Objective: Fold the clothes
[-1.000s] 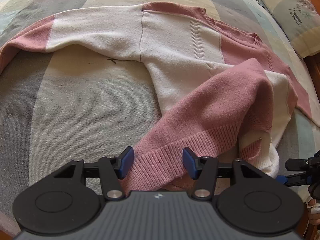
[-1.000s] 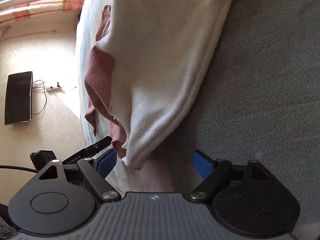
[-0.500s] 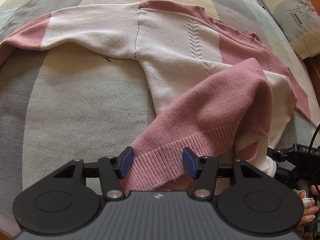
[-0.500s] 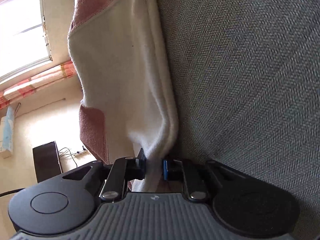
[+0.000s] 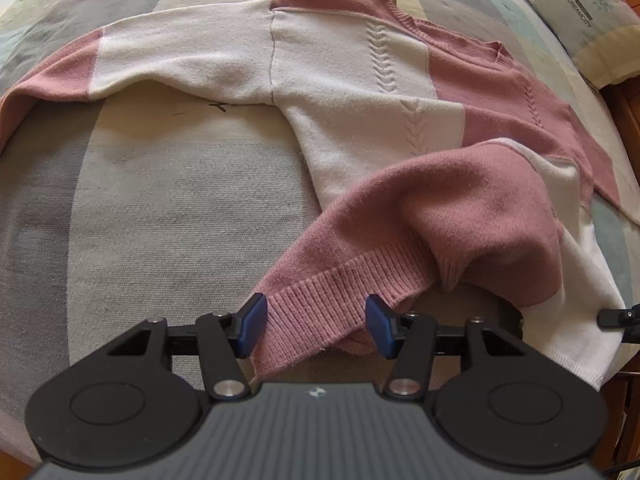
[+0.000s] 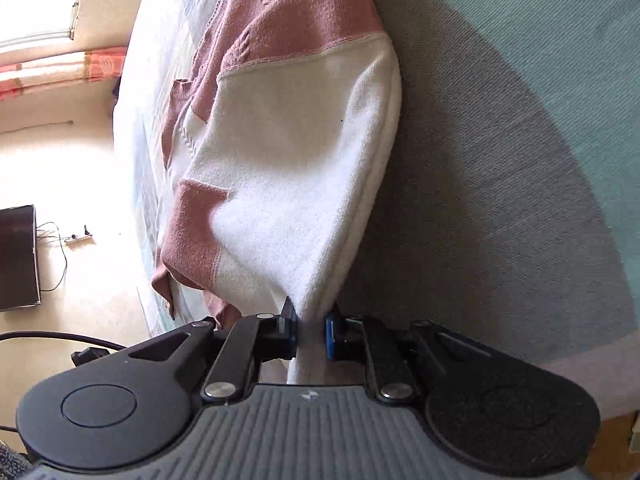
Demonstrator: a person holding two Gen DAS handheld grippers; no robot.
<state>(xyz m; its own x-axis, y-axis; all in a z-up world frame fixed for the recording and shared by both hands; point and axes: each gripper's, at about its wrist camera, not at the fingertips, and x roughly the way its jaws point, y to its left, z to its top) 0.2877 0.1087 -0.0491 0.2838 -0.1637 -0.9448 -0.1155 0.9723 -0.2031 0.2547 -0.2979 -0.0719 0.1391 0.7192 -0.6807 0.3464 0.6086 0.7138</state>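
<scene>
Television point(image 6: 18, 258) in right view, pillow point(image 5: 580, 12) in left

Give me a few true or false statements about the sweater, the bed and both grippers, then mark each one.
1. The right gripper pinches white fabric of the sweater. True.
2. The sweater is solid blue. False: it is pink and white.
3. The sweater's pink ribbed hem lies between the left gripper fingers. True.
4. The sweater lies on a wooden floor. False: it lies on a bed.
5. A pillow sits beyond the sweater. True.
</scene>
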